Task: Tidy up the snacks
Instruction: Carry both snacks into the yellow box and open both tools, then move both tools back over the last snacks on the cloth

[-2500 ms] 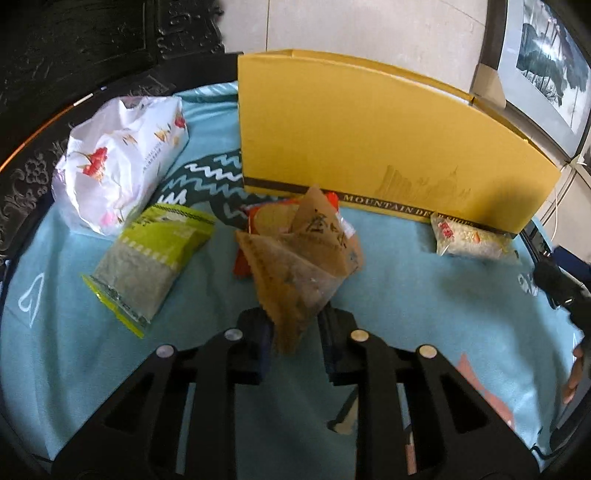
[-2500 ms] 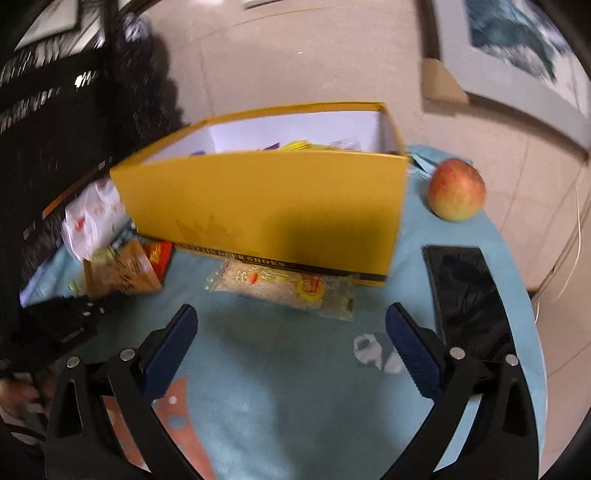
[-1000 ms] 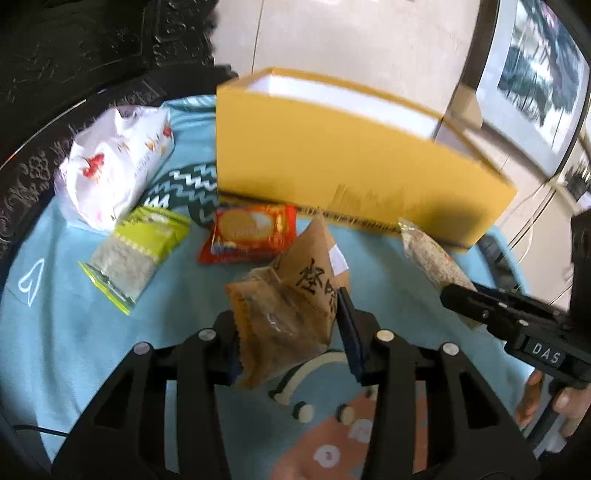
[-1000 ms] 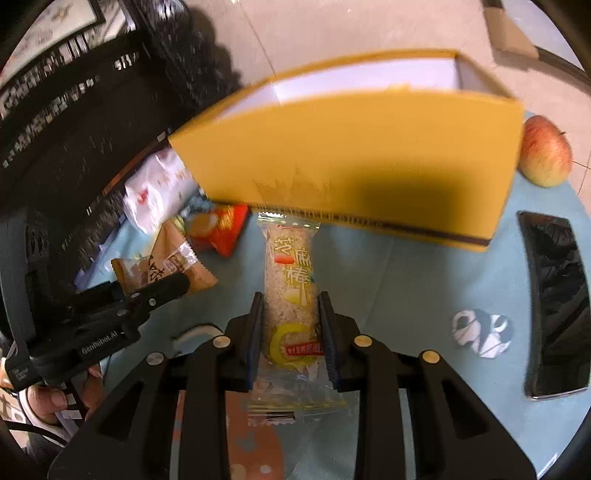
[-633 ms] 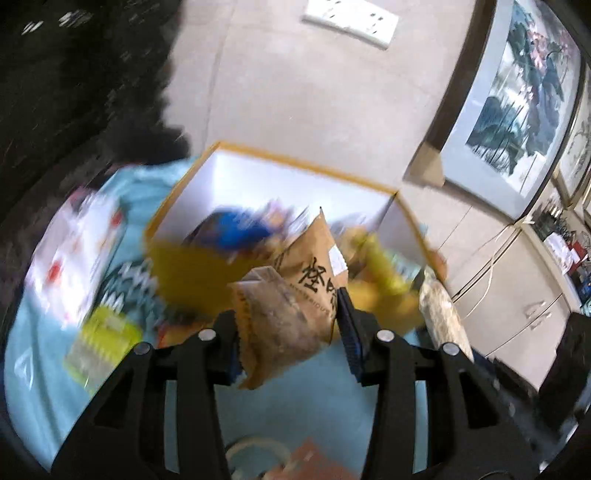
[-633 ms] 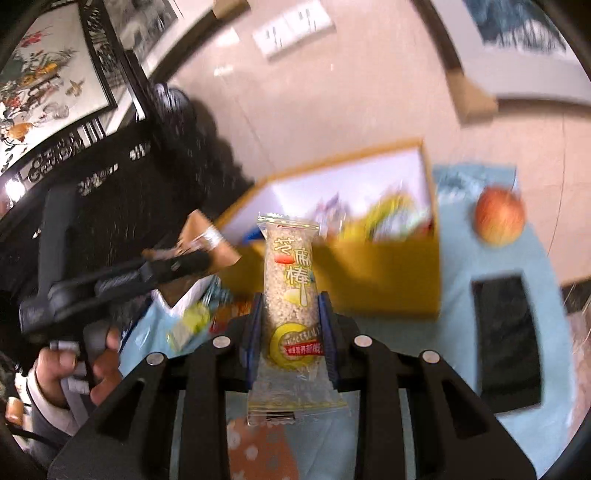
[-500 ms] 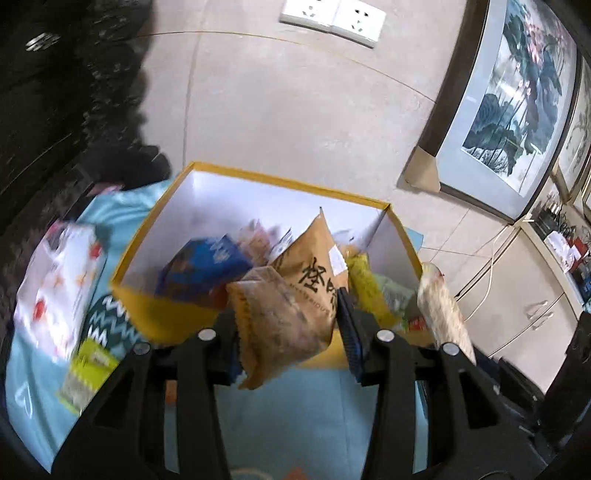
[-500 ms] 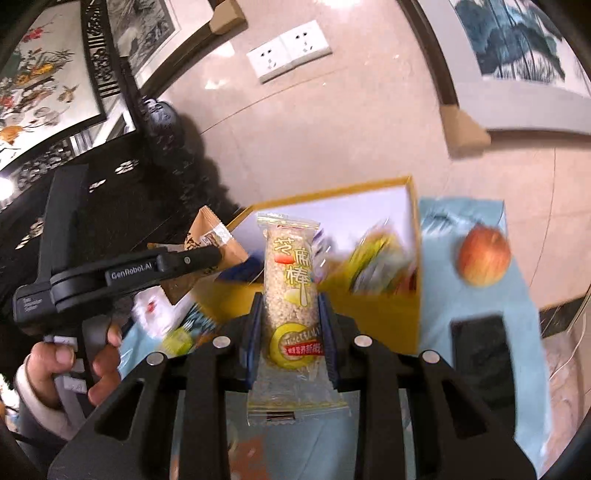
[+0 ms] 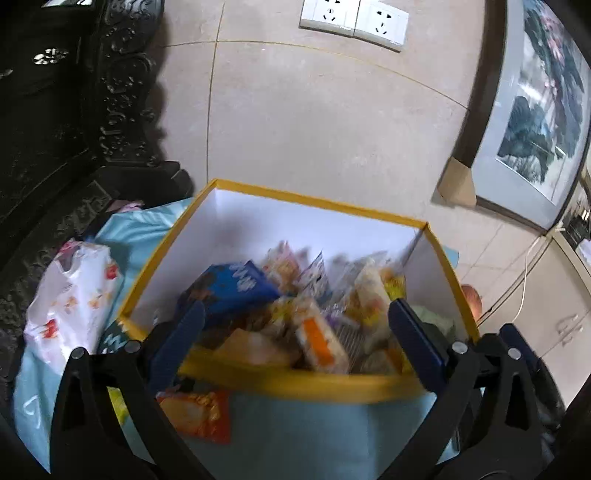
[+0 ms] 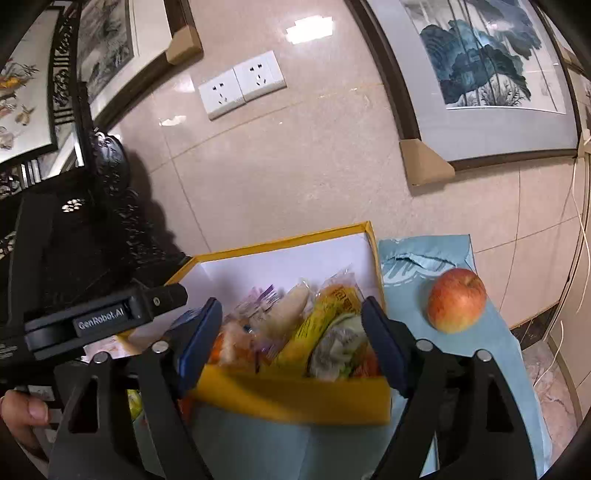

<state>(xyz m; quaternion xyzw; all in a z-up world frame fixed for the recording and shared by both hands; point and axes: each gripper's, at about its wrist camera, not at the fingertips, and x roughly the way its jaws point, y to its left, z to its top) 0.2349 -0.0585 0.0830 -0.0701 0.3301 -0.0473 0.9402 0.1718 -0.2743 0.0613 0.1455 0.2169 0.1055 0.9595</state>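
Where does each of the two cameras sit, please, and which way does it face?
Left wrist view: on the left gripper, angled down into the yellow cardboard box of snack packets; its two open blue-padded fingers show, nothing between them.
Right wrist view: on the right gripper, facing the same box and tiled wall; its open fingers, the left gripper's black body and a hand show.
Shared: box, red apple, white wall sockets.

Matt yellow cardboard box [image 9: 295, 380], crinkly glossy plastic snack packets [image 9: 317, 339] — soft teal cloth [image 10: 491, 354], polished stone wall [image 9: 314, 122].
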